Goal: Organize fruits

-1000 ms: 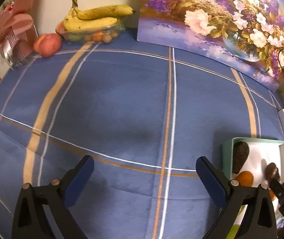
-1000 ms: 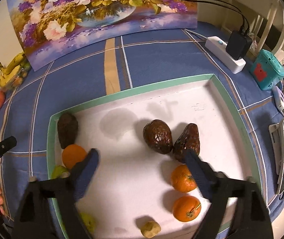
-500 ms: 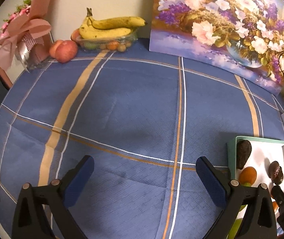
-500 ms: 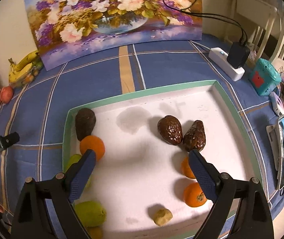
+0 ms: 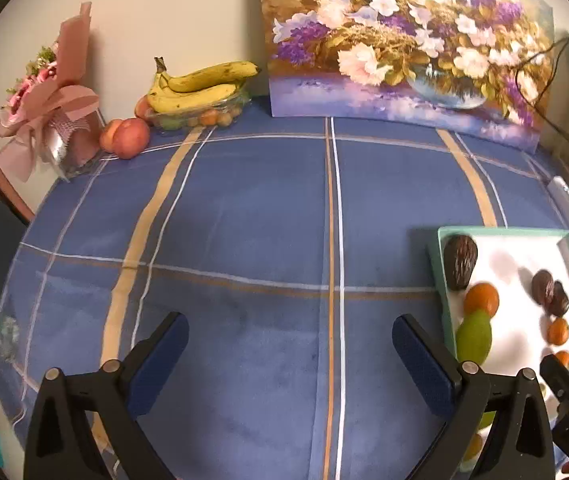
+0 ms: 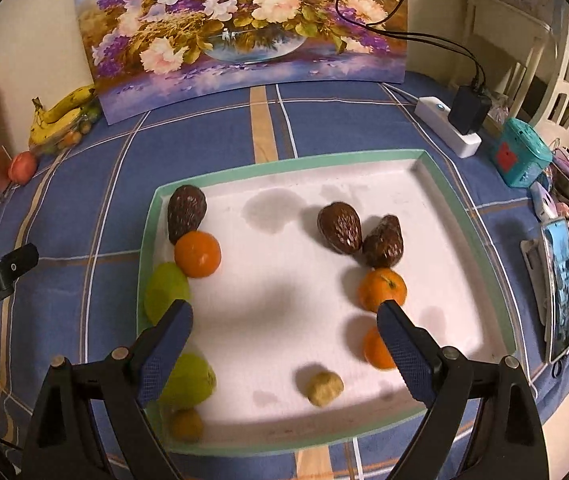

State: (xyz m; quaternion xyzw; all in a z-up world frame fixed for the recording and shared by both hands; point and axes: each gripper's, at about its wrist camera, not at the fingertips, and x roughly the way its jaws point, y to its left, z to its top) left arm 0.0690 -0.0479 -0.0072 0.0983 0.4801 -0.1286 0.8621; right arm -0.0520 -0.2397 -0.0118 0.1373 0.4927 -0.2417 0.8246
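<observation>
- Right gripper [image 6: 284, 344], black-framed tongs with blue-padded fingers, is hanging above the white tray with a mint-green rim [image 6: 292, 162]; jaws are standing wide apart and gripping nothing.
- Left gripper [image 5: 290, 350], same build, is hovering over bare blue checked tablecloth [image 5: 244, 220], well apart from the tray; jaws spread wide, nothing between them.
- Fruit in the tray is sitting in two loose columns, probably sorting in progress.
- Left column, hugging the rim: dark brown avocado [image 6: 186, 212] touching an orange tangerine [image 6: 197, 254], then a green pear-like fruit [image 6: 165, 292], a second green fruit [image 6: 190, 380] and a small orange fruit [image 6: 186, 424].
- Right column: two dark brown avocados [image 6: 340, 227] leaning against each other, a tangerine [image 6: 380, 286] just below, another [image 6: 376, 350] partly hidden by the right finger.
- One small pale yellowish lump [image 6: 325, 388] is lying alone near the front rim; likely the unsorted piece.
- Yellow bananas [image 5: 200, 88] and a red apple [image 5: 130, 138] are resting at the far wall, off the tray.
- Judgement: open jaws centred over the tray suggest choosing a next pick.
</observation>
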